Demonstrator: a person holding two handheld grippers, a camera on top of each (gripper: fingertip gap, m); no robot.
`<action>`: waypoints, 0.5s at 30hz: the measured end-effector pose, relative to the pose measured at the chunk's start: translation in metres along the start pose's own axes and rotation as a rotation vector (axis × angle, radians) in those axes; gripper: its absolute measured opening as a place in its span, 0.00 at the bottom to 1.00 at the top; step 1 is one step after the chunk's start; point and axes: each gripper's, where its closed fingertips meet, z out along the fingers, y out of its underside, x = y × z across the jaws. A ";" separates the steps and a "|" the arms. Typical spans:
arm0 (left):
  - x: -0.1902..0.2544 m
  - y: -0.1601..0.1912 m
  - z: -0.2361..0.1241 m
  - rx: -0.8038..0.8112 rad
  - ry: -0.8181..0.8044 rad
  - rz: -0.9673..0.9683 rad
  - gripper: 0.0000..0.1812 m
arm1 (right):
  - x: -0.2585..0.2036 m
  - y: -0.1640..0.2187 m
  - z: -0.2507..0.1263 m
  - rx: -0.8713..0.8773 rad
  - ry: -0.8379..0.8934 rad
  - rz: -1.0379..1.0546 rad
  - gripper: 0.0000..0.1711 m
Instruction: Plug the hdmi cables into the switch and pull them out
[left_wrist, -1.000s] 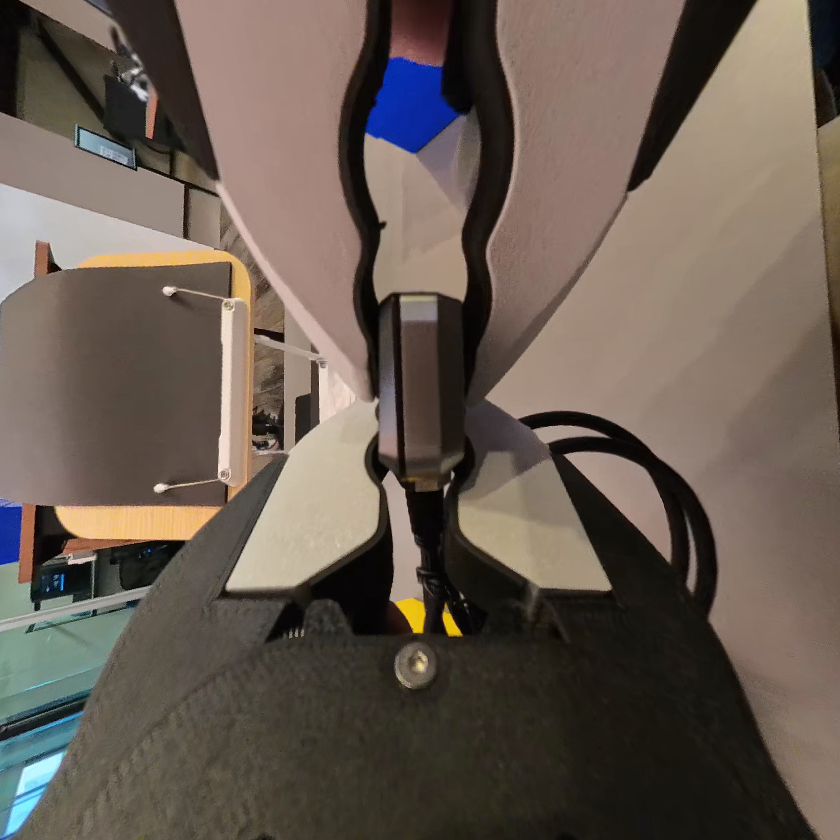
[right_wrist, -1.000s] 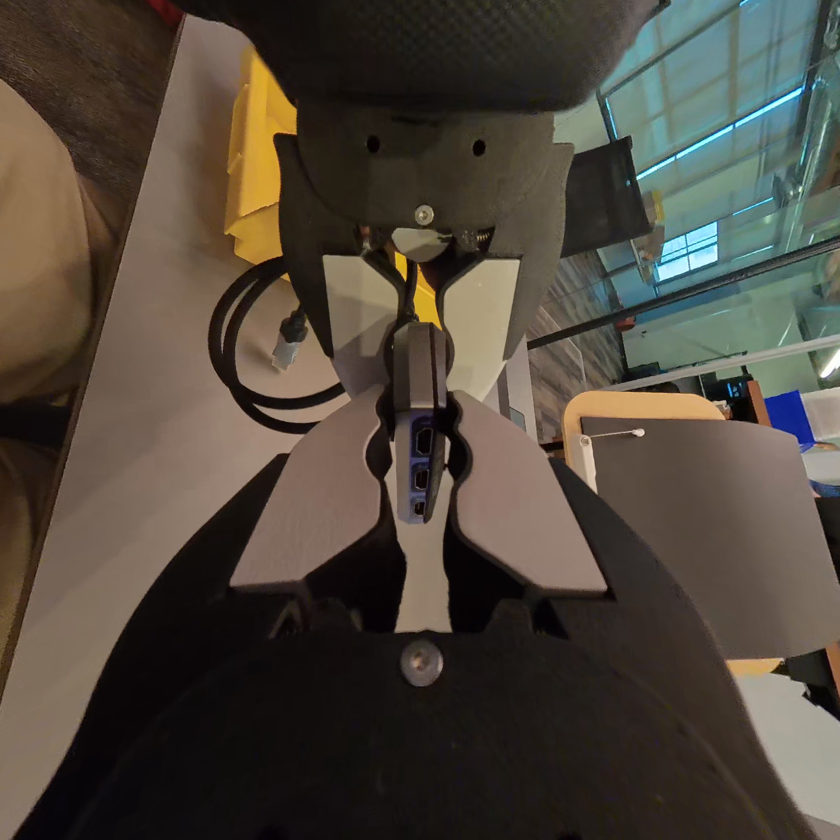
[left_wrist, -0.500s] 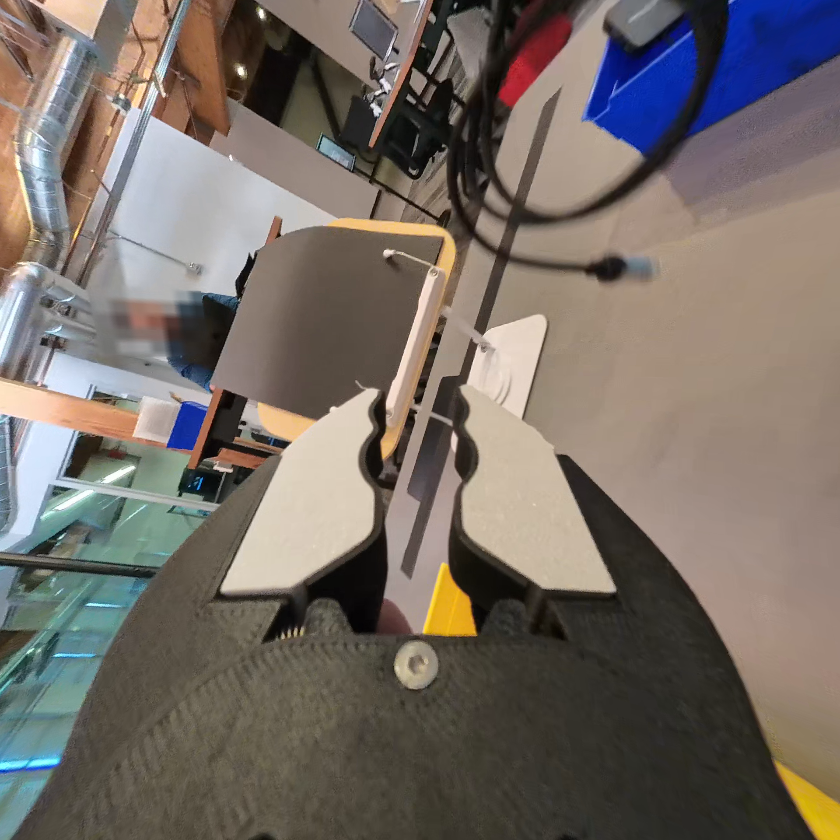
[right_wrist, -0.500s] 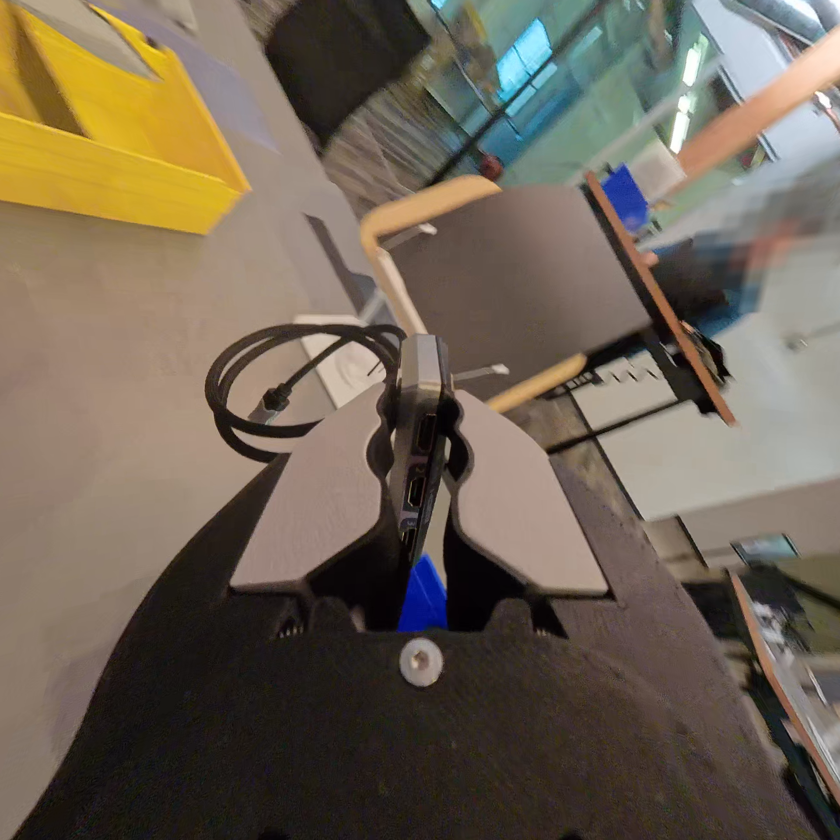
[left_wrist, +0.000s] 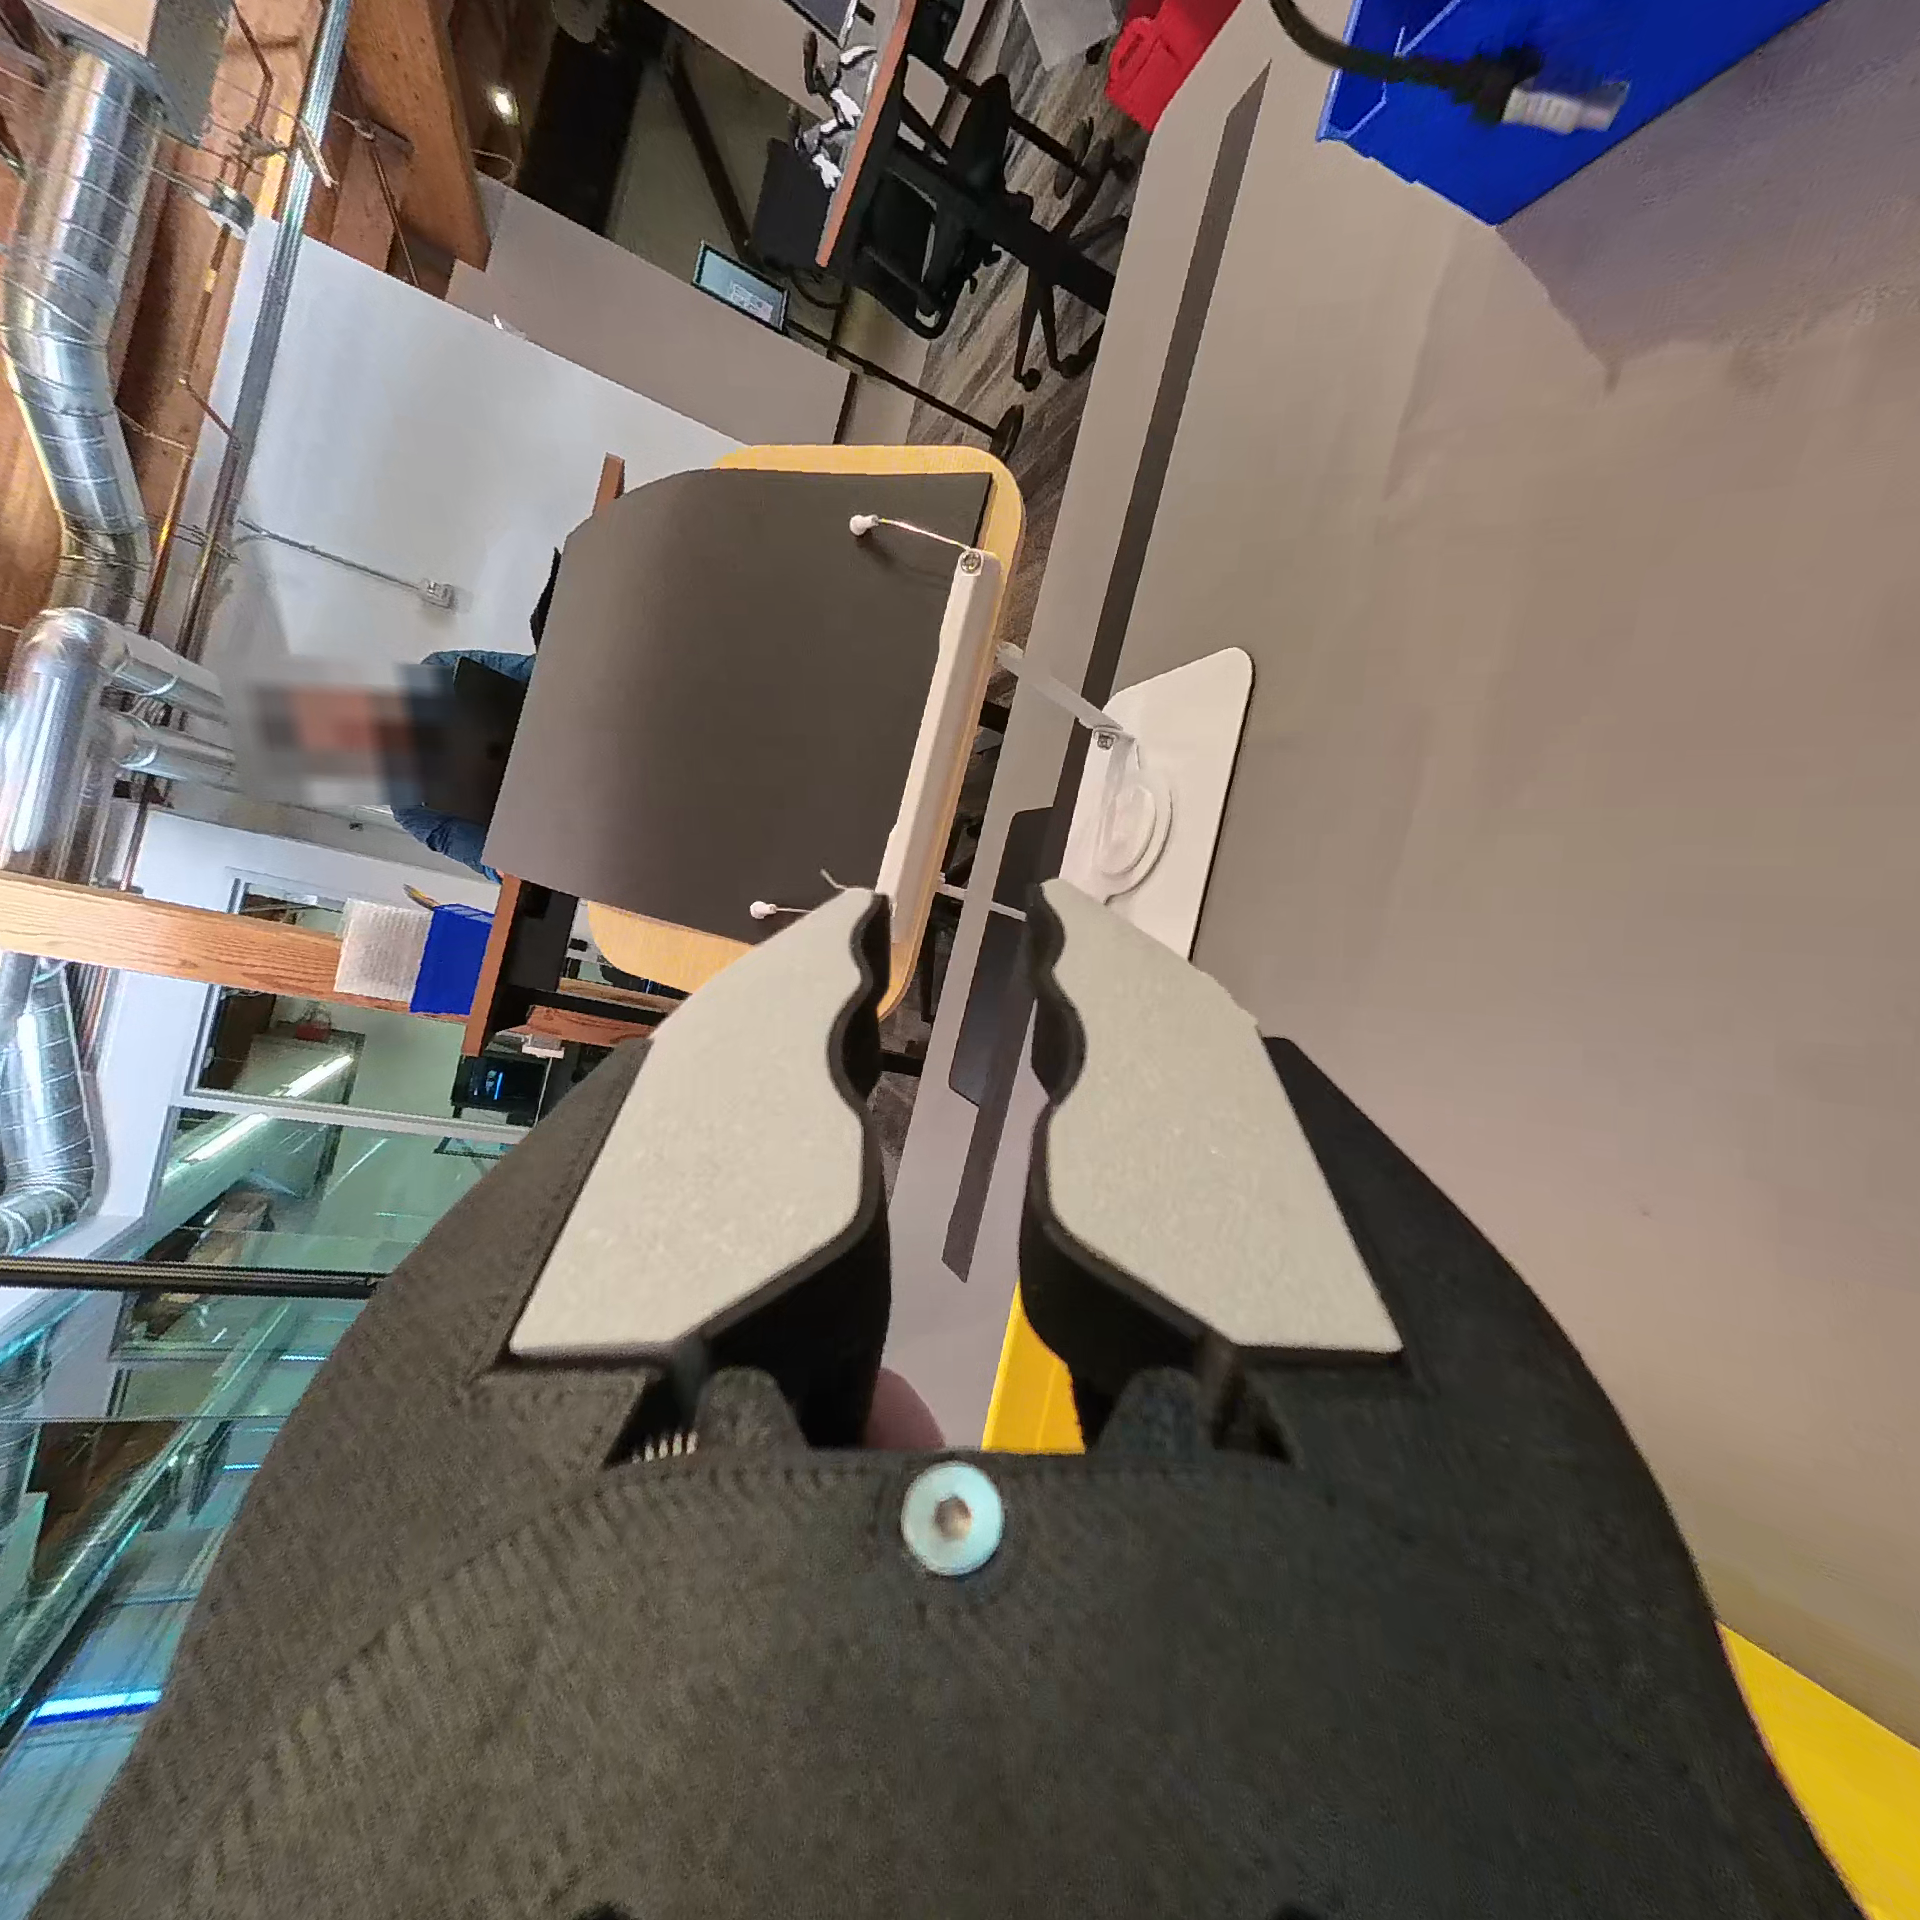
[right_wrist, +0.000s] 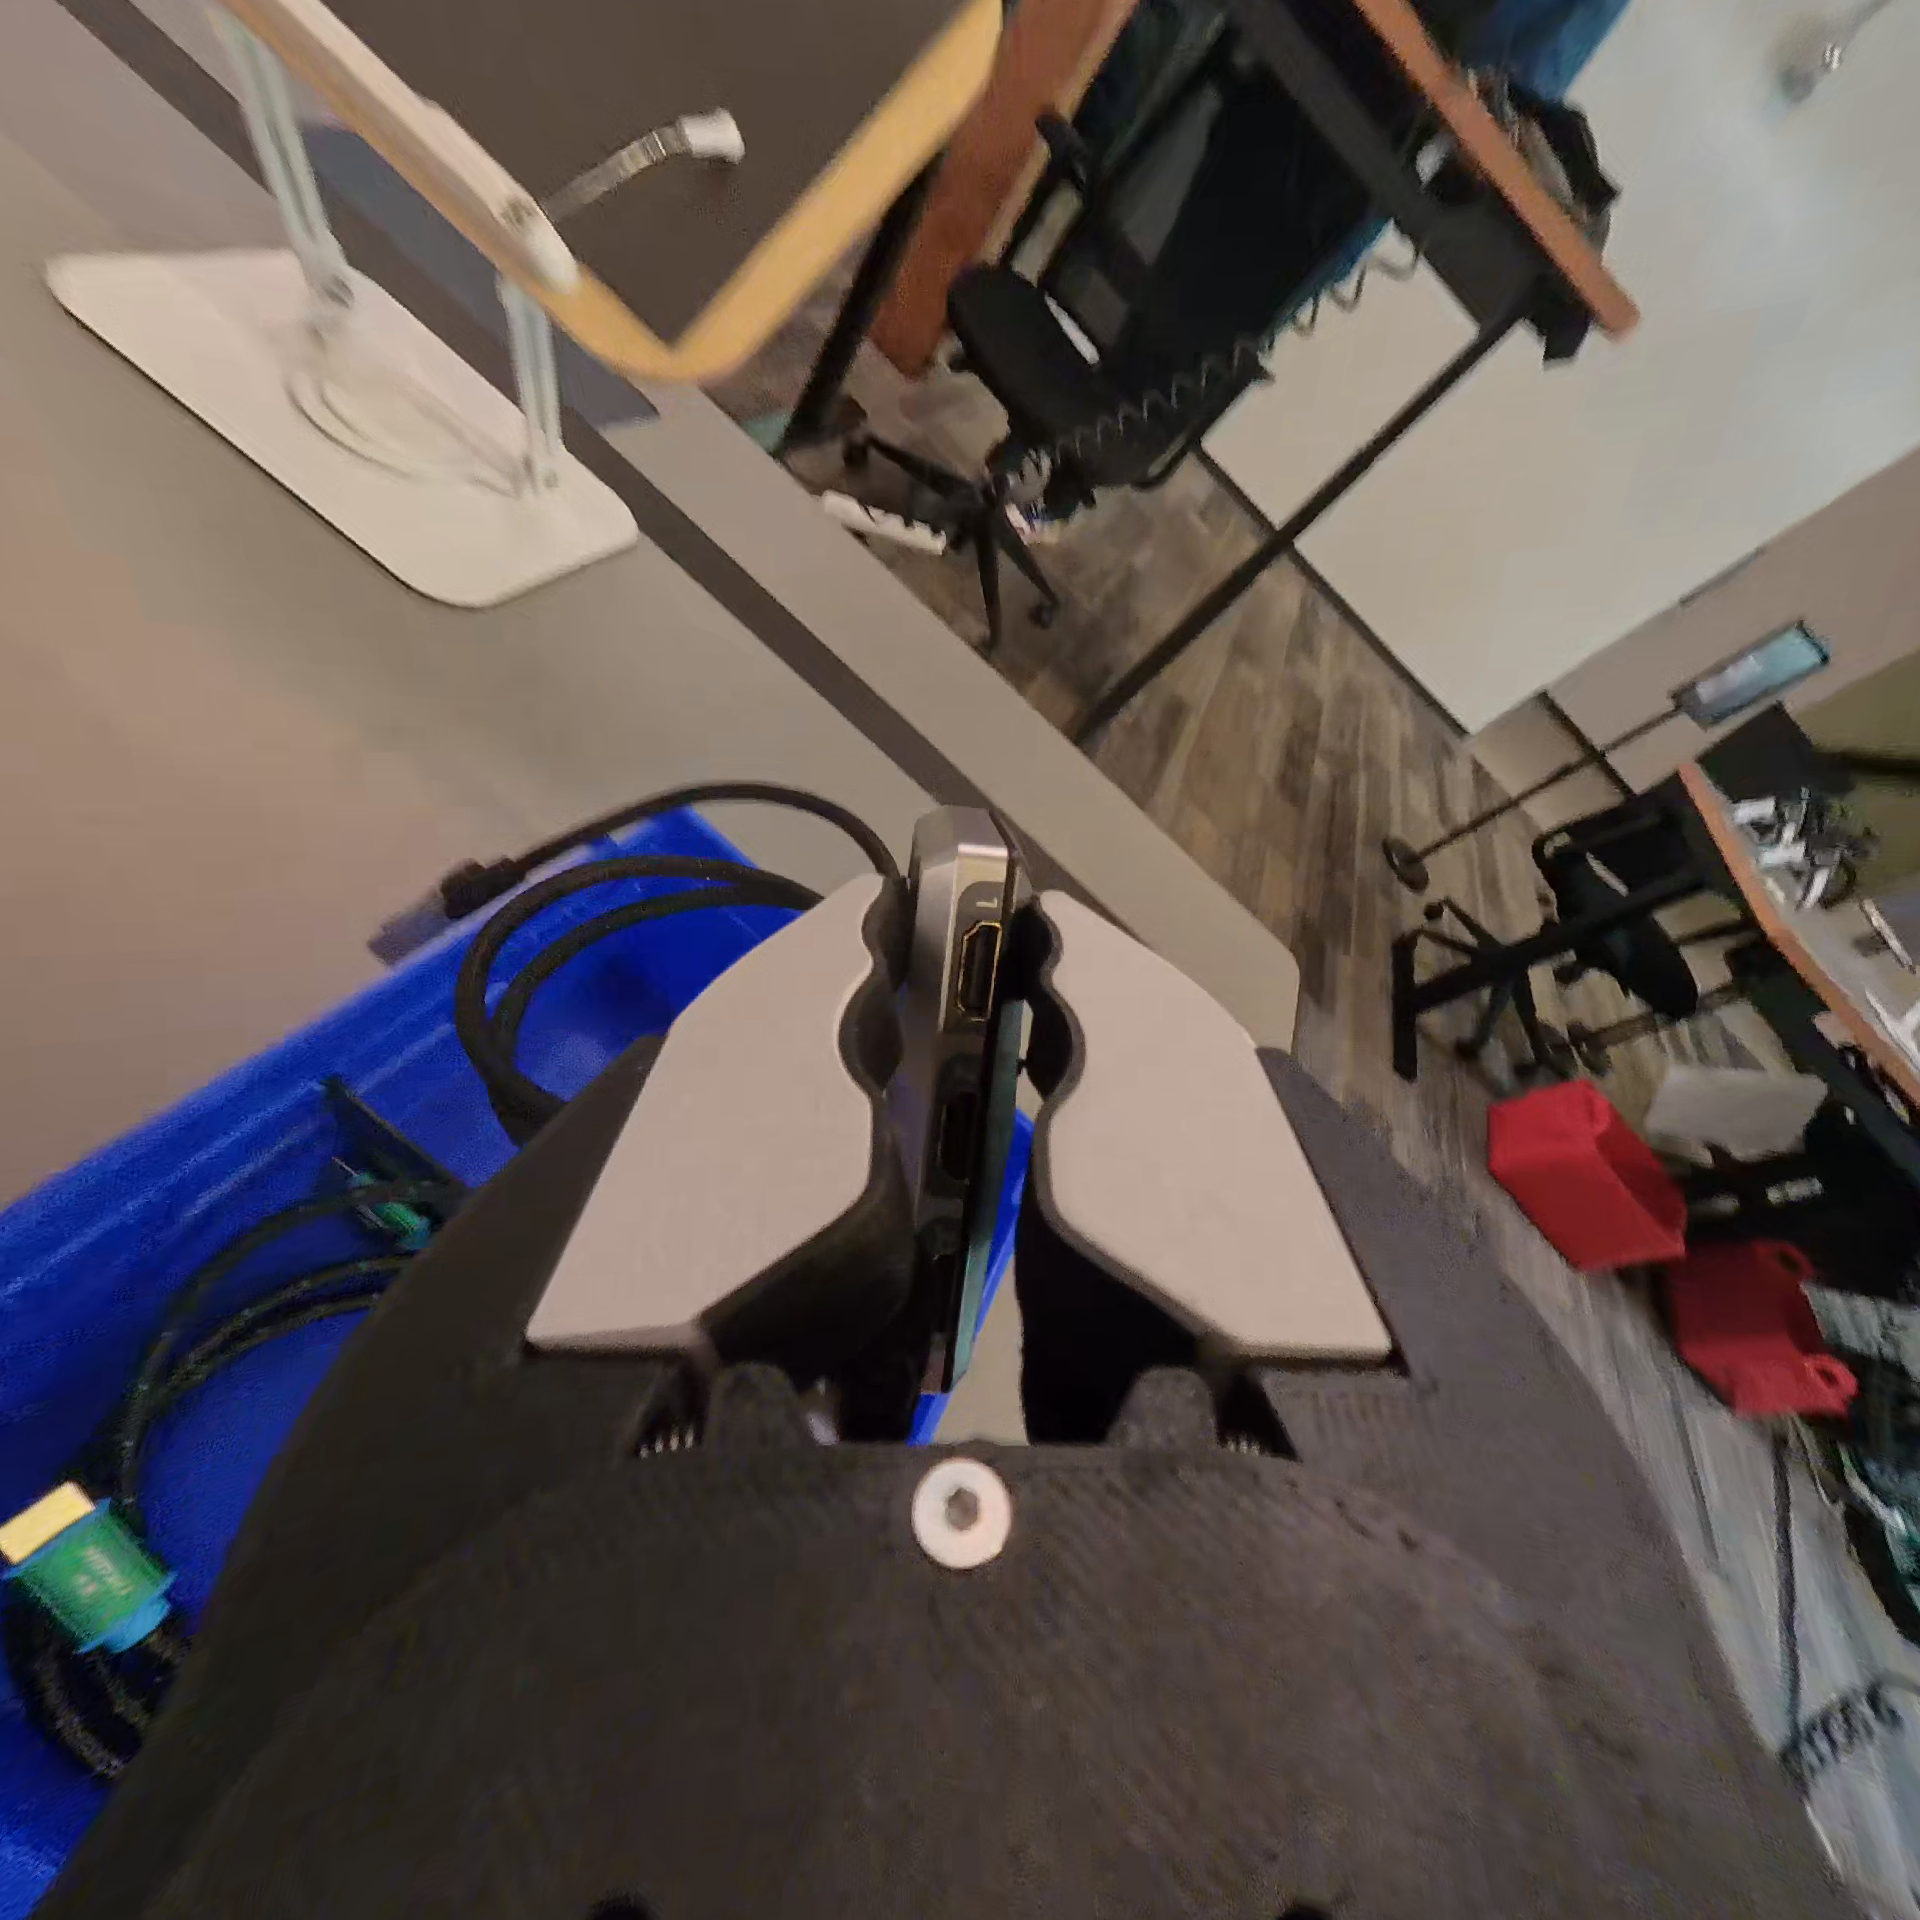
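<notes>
In right gripper (right_wrist: 956, 935): slim grey switch (right_wrist: 961, 1049), edge-on, w/ ports showing.

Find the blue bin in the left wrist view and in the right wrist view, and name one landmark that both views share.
Left wrist view: the blue bin sits at the top right corner, a cable plug in front of it.
Right wrist view: it fills the lower left, cables coiled in it, partly behind the right gripper.
Shared landmark: the white stand base on the grey table.
</notes>
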 end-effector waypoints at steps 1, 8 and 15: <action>0.001 0.001 0.001 -0.004 0.002 0.001 0.13 | 0.001 0.012 0.006 -0.030 0.009 0.011 0.11; 0.008 0.004 0.005 -0.018 0.026 0.015 0.13 | 0.008 0.067 0.029 -0.180 0.029 0.116 0.12; 0.012 0.006 0.006 -0.024 0.041 0.022 0.13 | -0.016 0.112 0.038 -0.454 -0.070 0.014 0.12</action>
